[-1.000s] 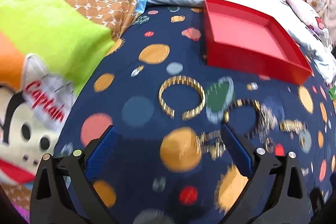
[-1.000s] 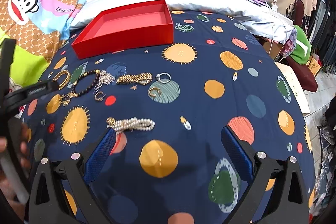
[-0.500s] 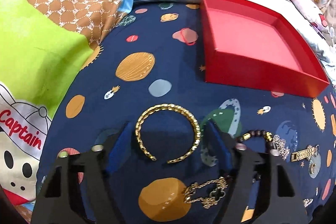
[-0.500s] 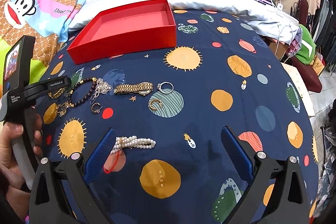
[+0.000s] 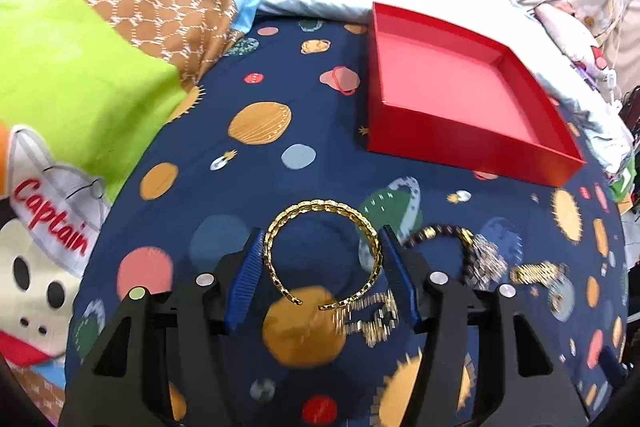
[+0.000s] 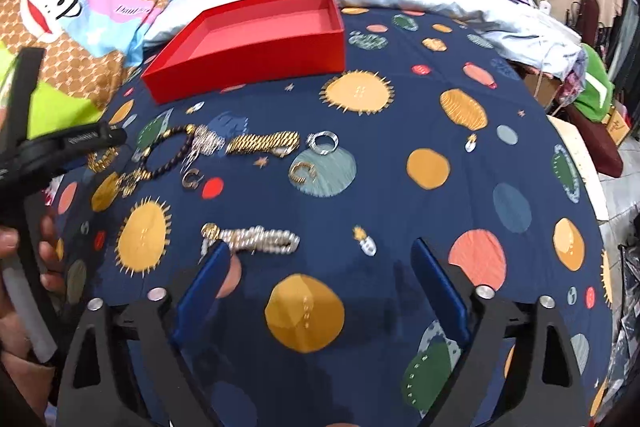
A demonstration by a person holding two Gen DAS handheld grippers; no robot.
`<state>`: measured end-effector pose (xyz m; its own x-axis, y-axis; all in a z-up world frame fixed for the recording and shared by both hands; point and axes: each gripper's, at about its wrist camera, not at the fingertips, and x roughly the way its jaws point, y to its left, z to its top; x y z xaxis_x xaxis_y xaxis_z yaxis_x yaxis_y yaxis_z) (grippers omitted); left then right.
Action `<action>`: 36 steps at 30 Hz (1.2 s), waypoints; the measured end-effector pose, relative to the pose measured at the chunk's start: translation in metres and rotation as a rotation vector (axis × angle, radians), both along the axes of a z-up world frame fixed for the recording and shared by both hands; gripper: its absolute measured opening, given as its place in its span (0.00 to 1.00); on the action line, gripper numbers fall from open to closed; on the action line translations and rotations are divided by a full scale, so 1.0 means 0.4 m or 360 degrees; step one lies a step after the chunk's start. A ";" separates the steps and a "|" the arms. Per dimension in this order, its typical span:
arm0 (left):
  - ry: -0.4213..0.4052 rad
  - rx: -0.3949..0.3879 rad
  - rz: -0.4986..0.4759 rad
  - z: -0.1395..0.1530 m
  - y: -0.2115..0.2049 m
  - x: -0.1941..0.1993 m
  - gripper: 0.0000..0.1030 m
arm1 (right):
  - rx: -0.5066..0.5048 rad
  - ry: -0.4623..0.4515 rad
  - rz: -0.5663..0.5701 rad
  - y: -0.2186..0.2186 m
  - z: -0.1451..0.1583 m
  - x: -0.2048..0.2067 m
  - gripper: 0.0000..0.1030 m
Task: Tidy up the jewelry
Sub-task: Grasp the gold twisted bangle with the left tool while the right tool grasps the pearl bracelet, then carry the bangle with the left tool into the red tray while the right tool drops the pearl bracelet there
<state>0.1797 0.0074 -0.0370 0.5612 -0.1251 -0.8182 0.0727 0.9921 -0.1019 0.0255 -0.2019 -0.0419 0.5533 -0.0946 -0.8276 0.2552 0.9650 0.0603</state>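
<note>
Near the bedspread's left edge, left gripper jaws closing around gold cuff bangle — right gripper wide, idle; red tray bare — everything left.

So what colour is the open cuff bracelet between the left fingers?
Gold cuff bracelet, clearest in the left wrist view.

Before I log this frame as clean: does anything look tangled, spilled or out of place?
Mostly scattered rather than damaged. The red cardboard tray holds nothing, all jewelry lying loose on the navy planet-print cloth. The dark beaded bracelet overlaps a silvery chain. The left gripper brackets the gold open cuff bangle.
</note>
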 end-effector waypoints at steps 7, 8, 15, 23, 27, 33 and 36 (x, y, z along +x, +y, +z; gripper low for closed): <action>-0.0026 -0.0010 -0.0086 0.046 0.002 -0.121 0.54 | 0.0276 0.0059 0.0088 0.014 -0.032 0.010 0.54; -0.0023 -0.0012 -0.0094 0.048 0.002 -0.135 0.55 | 0.0320 0.0063 0.0086 0.016 -0.038 0.013 0.54; 0.0049 -0.0020 -0.0166 0.029 -0.011 -0.189 0.55 | 0.0393 0.0040 0.0056 0.031 -0.051 0.054 0.53; 0.0080 -0.0029 -0.0195 0.015 -0.019 -0.199 0.55 | 0.0357 0.0028 0.0064 0.053 -0.056 0.102 0.31; 0.0092 -0.0037 -0.0187 0.011 -0.014 -0.198 0.55 | 0.0365 0.0028 0.0091 0.064 -0.060 0.115 0.13; 0.0085 -0.0047 -0.0166 0.020 0.003 -0.204 0.55 | 0.0358 -0.0008 0.0097 0.050 -0.040 0.091 0.13; 0.0067 -0.0058 -0.0164 0.038 0.010 -0.207 0.55 | 0.0356 -0.0038 0.0100 0.035 -0.012 0.076 0.13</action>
